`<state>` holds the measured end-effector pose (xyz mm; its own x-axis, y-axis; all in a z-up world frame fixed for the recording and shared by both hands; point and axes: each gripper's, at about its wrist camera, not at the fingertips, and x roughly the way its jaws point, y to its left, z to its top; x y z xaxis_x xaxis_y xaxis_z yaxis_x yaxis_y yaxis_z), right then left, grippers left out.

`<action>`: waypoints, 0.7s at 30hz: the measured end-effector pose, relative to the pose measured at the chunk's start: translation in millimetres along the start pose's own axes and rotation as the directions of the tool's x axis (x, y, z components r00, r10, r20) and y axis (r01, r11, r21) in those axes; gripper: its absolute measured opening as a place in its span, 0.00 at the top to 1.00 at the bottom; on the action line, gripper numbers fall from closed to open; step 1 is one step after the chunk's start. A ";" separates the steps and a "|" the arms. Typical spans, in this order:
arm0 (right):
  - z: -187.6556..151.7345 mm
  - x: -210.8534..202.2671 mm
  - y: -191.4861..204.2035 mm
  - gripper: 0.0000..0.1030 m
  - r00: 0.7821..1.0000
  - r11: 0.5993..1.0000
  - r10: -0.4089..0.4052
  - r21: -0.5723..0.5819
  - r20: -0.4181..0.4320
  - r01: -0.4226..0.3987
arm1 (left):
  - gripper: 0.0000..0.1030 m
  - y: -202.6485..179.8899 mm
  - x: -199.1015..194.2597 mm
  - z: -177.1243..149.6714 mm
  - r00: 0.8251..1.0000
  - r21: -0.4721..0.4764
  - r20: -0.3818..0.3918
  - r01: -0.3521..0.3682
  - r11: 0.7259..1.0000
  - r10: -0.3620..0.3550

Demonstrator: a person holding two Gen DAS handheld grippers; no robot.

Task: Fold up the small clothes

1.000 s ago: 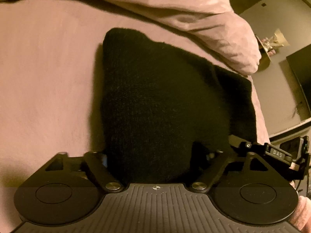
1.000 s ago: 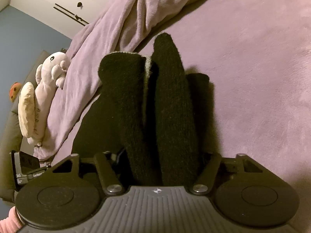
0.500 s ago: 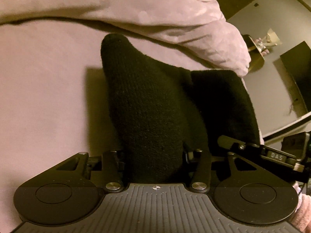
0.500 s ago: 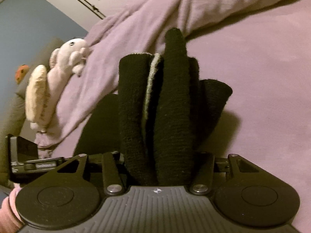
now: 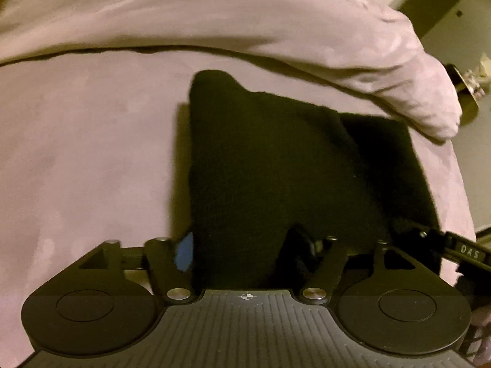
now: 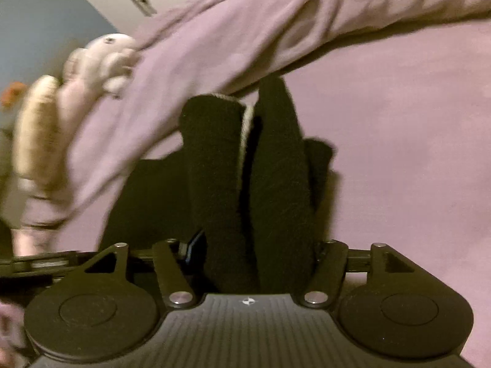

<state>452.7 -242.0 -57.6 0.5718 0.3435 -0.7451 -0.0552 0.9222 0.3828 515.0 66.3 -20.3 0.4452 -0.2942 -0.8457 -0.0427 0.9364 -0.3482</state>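
Observation:
A black knitted garment [image 5: 276, 165] lies on the mauve bed sheet [image 5: 86, 159]. My left gripper [image 5: 242, 245] is shut on its near left edge; the cloth fills the gap between the fingers and a blue pad [image 5: 184, 253] shows at the left. My right gripper [image 6: 254, 245] is shut on the other edge, which stands up in bunched folds [image 6: 245, 178] with a pale lining showing. The right gripper's body shows at the right edge of the left wrist view [image 5: 454, 248].
A rumpled mauve duvet [image 5: 245, 21] lies across the bed behind the garment. A plush toy [image 6: 61, 98] sits at the left in the right wrist view. The bed's right edge [image 5: 460, 190] drops to the floor, with a gold object [image 5: 466, 95] beyond.
Both grippers have moved back down toward the sheet with the garment. The lifted fold in the left view has spread wider and flatter. The left jaws stand a little wider apart than half a second ago.

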 end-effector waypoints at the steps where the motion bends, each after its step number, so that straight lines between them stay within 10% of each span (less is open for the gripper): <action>1: -1.8 -7.7 5.1 0.39 0.999 0.998 -0.041 -0.042 0.032 0.043 | 0.27 2.5 -4.8 0.4 1.000 0.007 0.025 -0.007 1.000 0.007; 7: 1.7 -39.1 29.8 0.40 0.962 0.971 -0.147 -0.151 0.232 0.185 | 0.12 -7.9 -18.7 15.0 0.988 0.090 0.146 -0.064 0.994 0.051; 11: 9.2 -11.6 58.5 0.74 0.977 0.952 -0.082 -0.276 0.195 0.135 | 0.11 -25.9 -5.0 22.8 0.988 0.100 0.151 -0.048 0.994 0.033; 21: 12.6 52.3 41.7 0.83 0.954 0.873 -0.210 -0.398 0.216 0.282 | 0.04 -53.4 42.7 4.6 0.957 0.226 0.239 -0.220 0.949 0.165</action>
<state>490.7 -187.8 -73.7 0.7335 0.0954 -0.6729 -0.2122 0.9727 -0.0935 540.4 4.6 -35.9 0.6330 -0.0815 -0.7699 0.0641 0.9965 -0.0528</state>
